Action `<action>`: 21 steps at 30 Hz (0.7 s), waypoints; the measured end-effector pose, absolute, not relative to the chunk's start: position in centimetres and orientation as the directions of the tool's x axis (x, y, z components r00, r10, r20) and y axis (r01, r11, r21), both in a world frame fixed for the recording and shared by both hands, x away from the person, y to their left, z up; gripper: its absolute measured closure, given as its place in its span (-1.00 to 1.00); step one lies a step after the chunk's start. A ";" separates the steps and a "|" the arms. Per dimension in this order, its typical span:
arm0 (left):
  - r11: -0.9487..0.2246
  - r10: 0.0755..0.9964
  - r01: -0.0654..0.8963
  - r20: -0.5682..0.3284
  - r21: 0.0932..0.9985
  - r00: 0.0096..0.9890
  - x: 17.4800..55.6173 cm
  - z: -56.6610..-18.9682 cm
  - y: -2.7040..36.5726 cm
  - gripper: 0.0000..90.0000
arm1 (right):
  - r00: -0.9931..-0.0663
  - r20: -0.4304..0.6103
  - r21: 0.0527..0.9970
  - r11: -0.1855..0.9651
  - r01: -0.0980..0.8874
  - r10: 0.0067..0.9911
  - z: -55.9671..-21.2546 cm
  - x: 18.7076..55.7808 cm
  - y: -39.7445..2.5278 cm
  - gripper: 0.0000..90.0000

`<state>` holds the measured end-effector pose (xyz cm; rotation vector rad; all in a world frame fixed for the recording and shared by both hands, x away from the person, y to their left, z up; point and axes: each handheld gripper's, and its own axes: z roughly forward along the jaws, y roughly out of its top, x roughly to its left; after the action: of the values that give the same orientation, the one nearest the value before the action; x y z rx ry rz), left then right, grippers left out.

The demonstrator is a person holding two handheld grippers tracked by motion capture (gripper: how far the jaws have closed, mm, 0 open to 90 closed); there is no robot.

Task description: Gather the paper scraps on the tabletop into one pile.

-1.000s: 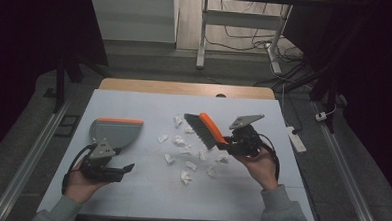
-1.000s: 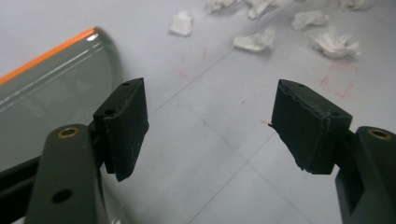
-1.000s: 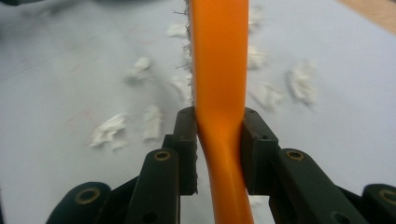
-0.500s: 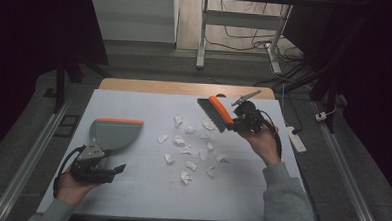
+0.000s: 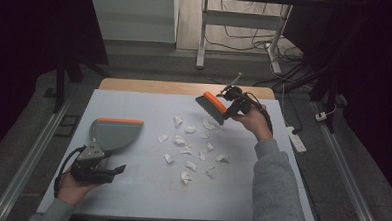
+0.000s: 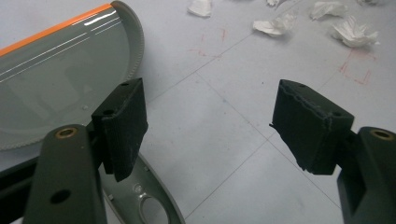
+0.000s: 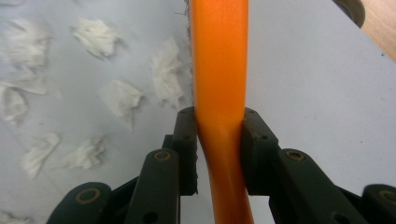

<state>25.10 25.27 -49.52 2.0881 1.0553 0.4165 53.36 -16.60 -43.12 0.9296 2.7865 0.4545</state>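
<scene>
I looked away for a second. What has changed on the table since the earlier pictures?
The right gripper, shut on the brush, has carried it from beside the paper scraps to the table's far edge. The left gripper, jaws open, has drawn back slightly toward the person. The dustpan and scraps stayed put.

Claws: two, the left claw (image 5: pixel 115 170) with its jaws apart and empty, the right claw (image 5: pixel 227 108) clamped on the brush.
Hand brush (image 5: pixel 211 106): one, orange-backed with dark bristles.
Dustpan (image 5: pixel 114 133): one, grey with an orange front edge.
Crumpled paper scraps (image 5: pixel 186 151): about twelve in the high view, white, scattered over the middle of the desk; a few lie close together, so the exact figure is uncertain.
Desk (image 5: pixel 145 203): one, covered with a pale sheet.
Hands in view: two, one on each claw.
</scene>
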 end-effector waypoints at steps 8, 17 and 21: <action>-0.377 0.781 0.539 -0.054 0.753 0.622 25.1 -49.4 25.3 -0.39 | -0.809 -0.056 0.277 0.788 0.550 0.585 -44.5 54.0 -16.0 0.58; -0.372 0.778 0.538 -0.063 0.756 0.626 25.1 -49.4 25.4 -0.38 | -0.930 -0.020 0.183 0.916 0.357 0.367 -43.9 50.3 -13.4 0.58; -0.370 0.776 0.536 -0.065 0.759 0.628 25.1 -49.4 25.4 -0.38 | -0.917 -0.069 0.261 0.894 0.364 0.394 -42.4 49.8 -13.3 0.58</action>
<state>25.08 25.41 -49.40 2.0668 1.0250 0.3898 49.81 -13.29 -42.40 0.5905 2.9398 0.3696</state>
